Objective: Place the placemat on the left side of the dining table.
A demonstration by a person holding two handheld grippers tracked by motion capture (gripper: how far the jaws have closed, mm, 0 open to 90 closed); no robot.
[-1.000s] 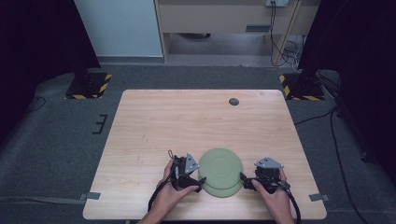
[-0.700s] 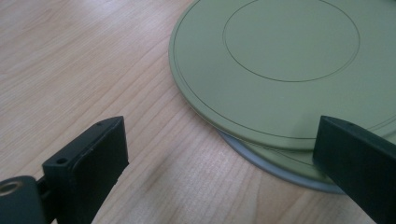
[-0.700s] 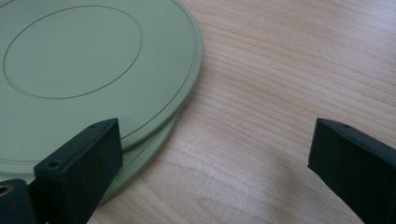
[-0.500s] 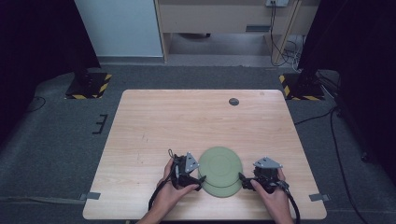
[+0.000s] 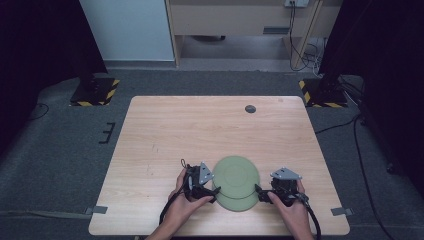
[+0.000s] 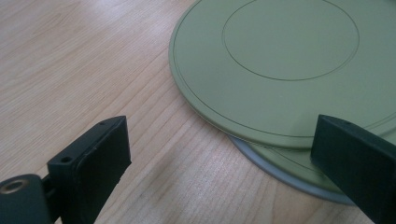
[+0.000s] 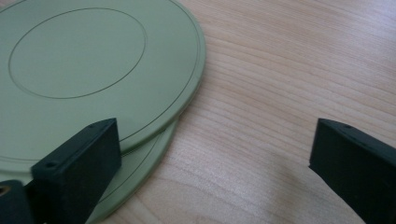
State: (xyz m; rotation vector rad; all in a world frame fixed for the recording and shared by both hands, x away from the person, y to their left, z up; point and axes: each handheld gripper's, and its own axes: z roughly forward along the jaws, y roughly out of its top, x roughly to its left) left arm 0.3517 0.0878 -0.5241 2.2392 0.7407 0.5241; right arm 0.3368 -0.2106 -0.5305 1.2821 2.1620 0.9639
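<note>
High view: two stacked green plates (image 5: 236, 182) lie at the worktop's (image 5: 200, 130) near edge, between my left tongs (image 5: 216, 191) and right tongs (image 5: 258, 192). Both stand apart, empty. I judge separating them requires gripping the upper rim only.

We log: plates (image 5: 236, 176) sage green, thin ring lines | lower plate (image 6: 289, 175) grey at rim | tabletop (image 5: 200, 130) pale wood grain | tongs (image 6: 205, 158) black | floor (image 5: 60, 150) dark grey carpet | stand bases (image 5: 93, 91) yellow-black striped
</note>
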